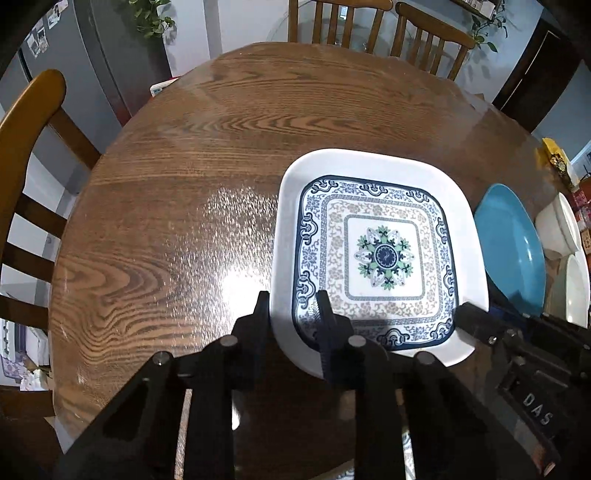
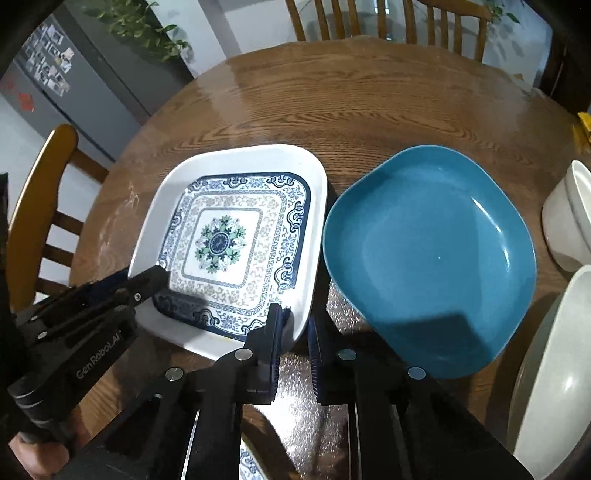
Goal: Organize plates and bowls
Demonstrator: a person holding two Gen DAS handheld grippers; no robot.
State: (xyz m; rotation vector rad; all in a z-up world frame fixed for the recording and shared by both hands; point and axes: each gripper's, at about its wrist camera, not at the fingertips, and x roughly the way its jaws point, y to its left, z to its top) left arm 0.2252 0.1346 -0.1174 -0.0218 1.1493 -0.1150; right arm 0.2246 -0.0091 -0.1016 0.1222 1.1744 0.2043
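Patterned plate: a square white plate [image 1: 373, 254] with a blue, tan and green ornament lies flat on the round wooden tabletop [image 1: 184, 192], towards its near side.
Left tool: the left tool [image 1: 293, 310] straddles the near left rim of the patterned plate, one finger outside the rim over the wood, the other inside over the blue border; the jaws stand narrow and appear to clamp the rim.
Right tool: the right tool [image 2: 295, 325] is at the plate's near right corner, one finger [image 2: 275, 321] lying over the white rim, the other [image 2: 316, 339] outside it in the gap towards the blue plate; the jaws are narrow, and the rim sits between them, seemingly pinched.
Blue plate: a plain teal plate [image 2: 432, 258] with rounded corners rests just beside the patterned plate on its right, edges nearly touching; whether they touch I cannot tell.
Bowls: a stack of white bowls [image 2: 569, 218] stands at the right edge of the tabletop, and a larger pale dish [image 2: 550, 373] sits nearer, only partly in view.
Surroundings: wooden chairs [image 1: 26, 155] ring the tabletop; a grey fridge [image 2: 74, 81] with photos and leafy plants [image 2: 140, 26] stand behind.
Hand: part of a hand [image 2: 33, 458] shows at the lower left of the right wrist view, holding the left tool's handle.
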